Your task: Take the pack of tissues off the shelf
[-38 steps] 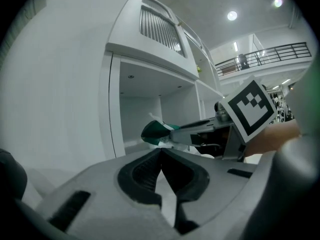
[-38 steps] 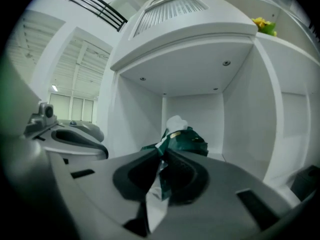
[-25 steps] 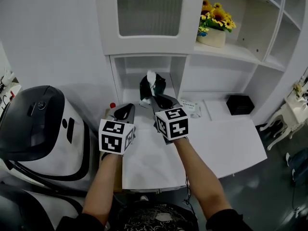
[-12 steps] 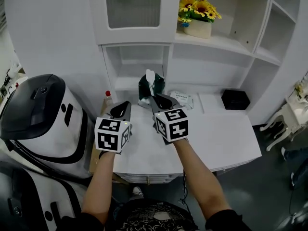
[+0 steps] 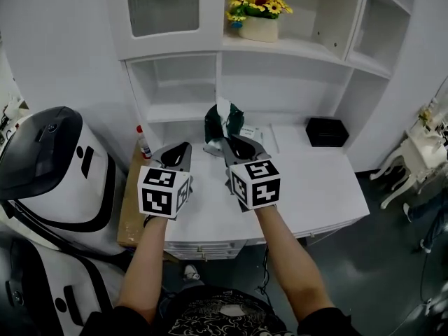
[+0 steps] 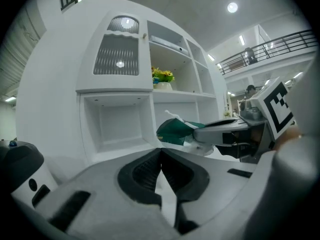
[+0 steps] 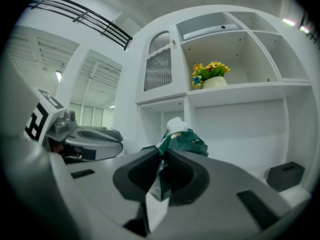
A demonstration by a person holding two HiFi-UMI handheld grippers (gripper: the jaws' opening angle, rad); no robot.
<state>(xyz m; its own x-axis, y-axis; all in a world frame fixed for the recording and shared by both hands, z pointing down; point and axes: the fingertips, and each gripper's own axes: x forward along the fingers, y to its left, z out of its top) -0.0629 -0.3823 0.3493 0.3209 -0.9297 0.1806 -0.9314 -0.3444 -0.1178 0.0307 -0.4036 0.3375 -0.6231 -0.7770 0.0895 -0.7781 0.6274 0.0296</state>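
1. Over the back of the white desk (image 5: 315,187), in front of the shelf unit (image 5: 294,49), your right gripper (image 5: 226,141) is holding the green pack of tissues (image 5: 222,121) clear of the shelf. Its fingers are pinching narrowly on the crinkled wrapper.
2. From the head view, the right gripper is covering the pack's lower end, so whether it is touching the desk is not showing.
3. From the right gripper view, the wrapper is running down between the fingers and disappearing behind them, while a white tissue (image 7: 175,125) is poking out of the top.
4. Your left gripper (image 5: 180,149) is hovering just beside the right one, with its fingers pressing together on nothing.
5. A white packet (image 5: 253,134) is lying on the desk behind the right gripper, which is hiding part of it. Its print is too small to read.
6. A black box (image 5: 327,130) is sitting at the desk's back right, and a pot of sunflowers (image 5: 257,9) is standing on the shelf above.
7. A red-capped bottle (image 5: 143,143) is standing at the desk's left end. A black-and-white machine (image 5: 56,166) beside it is running off the picture's left edge.
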